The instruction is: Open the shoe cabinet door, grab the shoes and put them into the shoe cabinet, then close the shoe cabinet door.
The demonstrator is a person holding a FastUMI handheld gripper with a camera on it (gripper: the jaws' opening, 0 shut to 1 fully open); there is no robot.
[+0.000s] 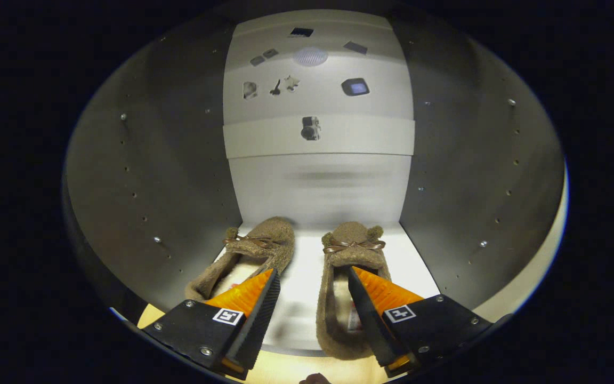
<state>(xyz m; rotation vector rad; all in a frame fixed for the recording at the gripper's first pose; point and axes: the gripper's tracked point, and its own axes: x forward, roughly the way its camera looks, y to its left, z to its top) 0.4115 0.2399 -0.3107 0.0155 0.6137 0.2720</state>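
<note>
Tongs [311,280] released, fingers spread, gripping nothing. Two fuzzy slippers: left slipper [248,256], right slipper [347,288], both on the cabinet shelf [307,277] inside. Likely light, soft, floppy; pinch the heel rim or side wall.

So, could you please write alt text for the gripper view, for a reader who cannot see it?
Two brown fuzzy slippers with small bows sit side by side on the shelf inside the open shoe cabinet. The gripper is open, its fingers spread over the slippers and holding nothing.

Two fuzzy brown slippers, the left slipper [243,256] and the right slipper [350,277], each with one bow; one tongs [311,277], spread apart.
</note>
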